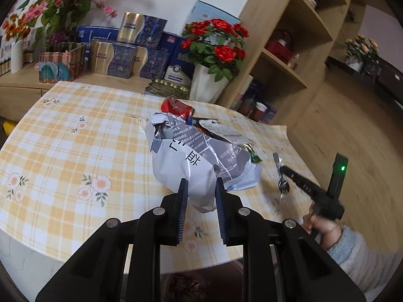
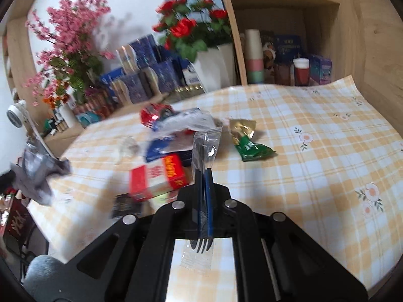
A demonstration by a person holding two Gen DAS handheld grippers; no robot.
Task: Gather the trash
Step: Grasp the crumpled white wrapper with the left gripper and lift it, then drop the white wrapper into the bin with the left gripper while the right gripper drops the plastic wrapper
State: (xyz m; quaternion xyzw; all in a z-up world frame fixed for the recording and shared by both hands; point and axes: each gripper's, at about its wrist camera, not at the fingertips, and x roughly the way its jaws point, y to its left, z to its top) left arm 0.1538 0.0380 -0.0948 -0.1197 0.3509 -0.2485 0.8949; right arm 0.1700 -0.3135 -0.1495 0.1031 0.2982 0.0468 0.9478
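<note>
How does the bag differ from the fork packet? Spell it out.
1. The bag is opaque, white and grey with print; the fork packet is clear, showing a dark fork.
2. The bag is bulky and crumpled; the fork packet is slim and flat.
3. The bag fills a wide gap in the left gripper; the fork packet sits between the right gripper's nearly closed fingers.

Both are gripped.

Trash pile (image 2: 173, 146) crowds the table's (image 2: 314, 151) left; checked cloth right lies open.
</note>
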